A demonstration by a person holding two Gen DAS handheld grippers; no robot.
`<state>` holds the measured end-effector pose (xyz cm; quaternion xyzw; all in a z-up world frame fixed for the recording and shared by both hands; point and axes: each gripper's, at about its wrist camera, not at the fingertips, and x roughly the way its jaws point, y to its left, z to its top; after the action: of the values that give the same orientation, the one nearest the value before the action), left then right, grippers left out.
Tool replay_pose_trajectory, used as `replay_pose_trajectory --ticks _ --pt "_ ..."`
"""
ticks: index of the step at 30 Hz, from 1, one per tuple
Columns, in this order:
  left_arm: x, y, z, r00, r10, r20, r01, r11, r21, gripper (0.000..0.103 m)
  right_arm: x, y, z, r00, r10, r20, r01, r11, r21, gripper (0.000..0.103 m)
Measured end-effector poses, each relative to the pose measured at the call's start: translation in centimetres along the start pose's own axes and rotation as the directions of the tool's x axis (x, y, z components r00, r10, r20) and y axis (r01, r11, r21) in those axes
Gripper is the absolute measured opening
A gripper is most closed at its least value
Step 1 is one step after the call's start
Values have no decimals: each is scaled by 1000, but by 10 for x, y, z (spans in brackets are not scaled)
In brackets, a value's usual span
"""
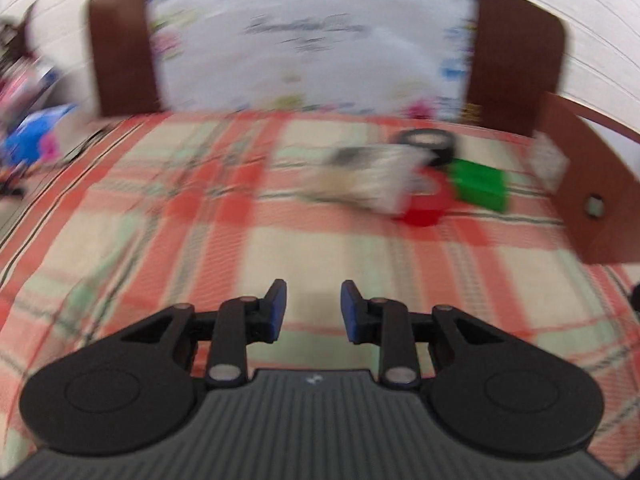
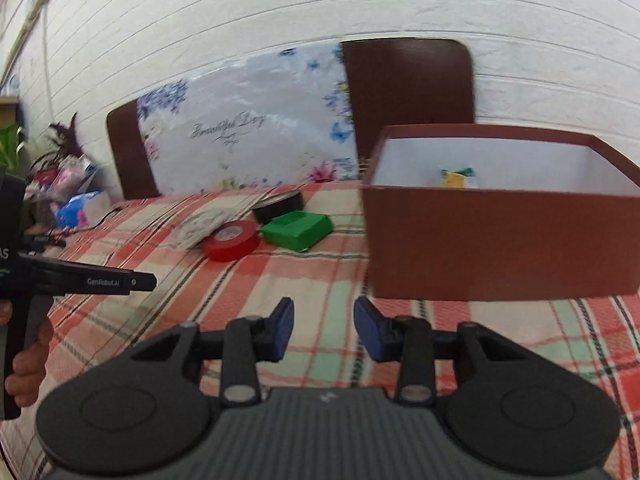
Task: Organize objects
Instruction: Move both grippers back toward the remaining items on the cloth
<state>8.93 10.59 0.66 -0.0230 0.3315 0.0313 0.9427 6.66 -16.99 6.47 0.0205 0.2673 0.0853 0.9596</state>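
On the checked bedspread (image 2: 304, 288) lie a red tape roll (image 2: 232, 240), a black tape roll (image 2: 280, 206), a green box (image 2: 298, 230) and a white printed pouch (image 2: 204, 226), close together. An open brown box (image 2: 500, 240) stands to their right with a small yellow-green item (image 2: 456, 178) inside. My right gripper (image 2: 324, 320) is open and empty, short of the box's front wall. The left wrist view is blurred: the red tape roll (image 1: 424, 208), green box (image 1: 480, 184) and pouch (image 1: 368, 176) lie far ahead, to the right. My left gripper (image 1: 313, 304) is open with nothing between its fingers.
A floral panel (image 2: 248, 128) leans on the brown headboard (image 2: 408, 92) under a white brick wall. Plants, bags and cables (image 2: 68, 196) crowd the far left. The left tool's black frame (image 2: 100, 280), with a hand (image 2: 28, 364) on it, juts in from the left.
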Motion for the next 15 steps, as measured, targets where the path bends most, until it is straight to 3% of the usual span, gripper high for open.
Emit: replay_pose_trajectory --ticks 2,5,7,9,12,15 --pt "6 34 -10 998 66 1 -66 995 -70 37 16 18 12 1000 24 -12 -25 998 -54 35" --pt "0 63 -25 994 15 106 2 988 -152 39 43 41 33 998 58 -20 -60 992 -111 37" --pt "-1 65 -25 992 -13 126 35 984 -175 43 67 55 49 995 92 -36 -95 990 -101 37" --pt "-1 59 -24 991 -8 135 29 987 -155 47 92 61 64 989 139 -53 -142 989 -47 38" --pt "0 59 -27 988 -36 148 58 988 -144 48 138 62 85 985 148 -87 -141 987 81 40" --pt "3 66 -27 986 -59 156 87 980 -178 48 182 56 95 976 174 -131 -140 961 237 51"
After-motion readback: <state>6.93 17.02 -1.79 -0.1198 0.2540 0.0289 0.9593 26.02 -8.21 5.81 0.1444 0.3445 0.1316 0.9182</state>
